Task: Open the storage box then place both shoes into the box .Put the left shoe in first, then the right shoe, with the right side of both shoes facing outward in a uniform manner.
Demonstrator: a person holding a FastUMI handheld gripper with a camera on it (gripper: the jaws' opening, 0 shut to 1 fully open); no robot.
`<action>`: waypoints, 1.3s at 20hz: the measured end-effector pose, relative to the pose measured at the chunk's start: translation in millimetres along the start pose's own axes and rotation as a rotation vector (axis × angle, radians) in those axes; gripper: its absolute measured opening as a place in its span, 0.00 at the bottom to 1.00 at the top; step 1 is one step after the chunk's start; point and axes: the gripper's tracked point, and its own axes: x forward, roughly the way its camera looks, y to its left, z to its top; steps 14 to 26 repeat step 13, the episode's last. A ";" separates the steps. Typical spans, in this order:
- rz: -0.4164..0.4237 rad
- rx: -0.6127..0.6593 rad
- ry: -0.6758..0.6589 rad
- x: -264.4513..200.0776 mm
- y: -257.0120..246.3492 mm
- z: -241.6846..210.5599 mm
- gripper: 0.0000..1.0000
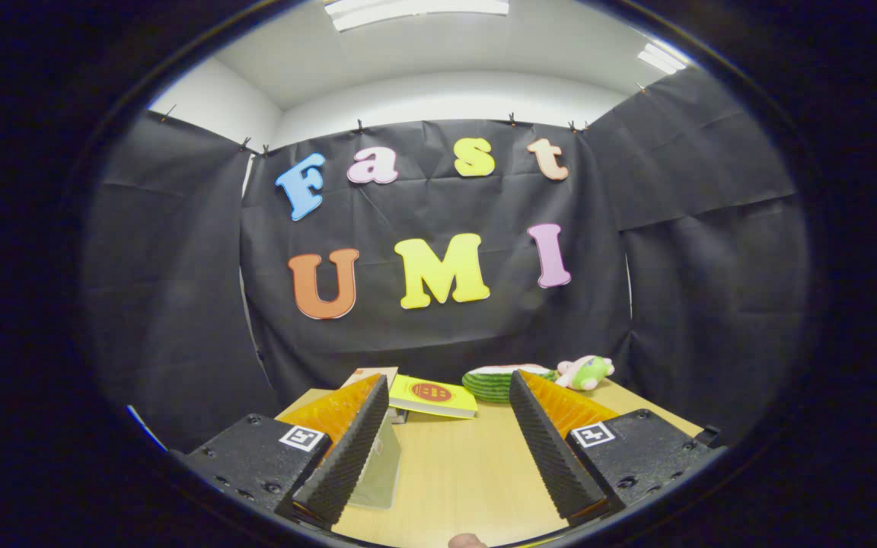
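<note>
On the left side of the wooden table (454, 472), a pale greenish panel (379, 472) is standing just behind the gripper's left finger (347, 449). It may be a wall or lid of the storage box, but too little of it is showing to say, and the finger is hiding the rest. Just past that finger's tip, a small tan card or box corner (370, 374) is poking up. Next to it, beyond the fingers, a yellow booklet (432, 396) is lying flat with its cover up, off to the back where it would not be crowding the working area. Moving to the middle, the gripper (450, 415) is hovering above the table with its two fingers spread wide apart and nothing between them, so bare tabletop is showing through the gap; held this way it is ready to close around something rather than carrying anything. At the near edge, a fingertip (467, 541) of the person is peeking in. Further right, beyond the right finger (549, 449), a green striped cushion (493, 383) is resting at the back of the table, and a small pink and green plush toy (587, 371) is lying just beside it, near the black cloth wall (438, 335). As for the shoes, their whereabouts cannot be told, nor whether the box is open or closed.
</note>
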 end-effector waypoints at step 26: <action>0.022 -0.066 0.021 -11.0 8.0 -18.7 1.00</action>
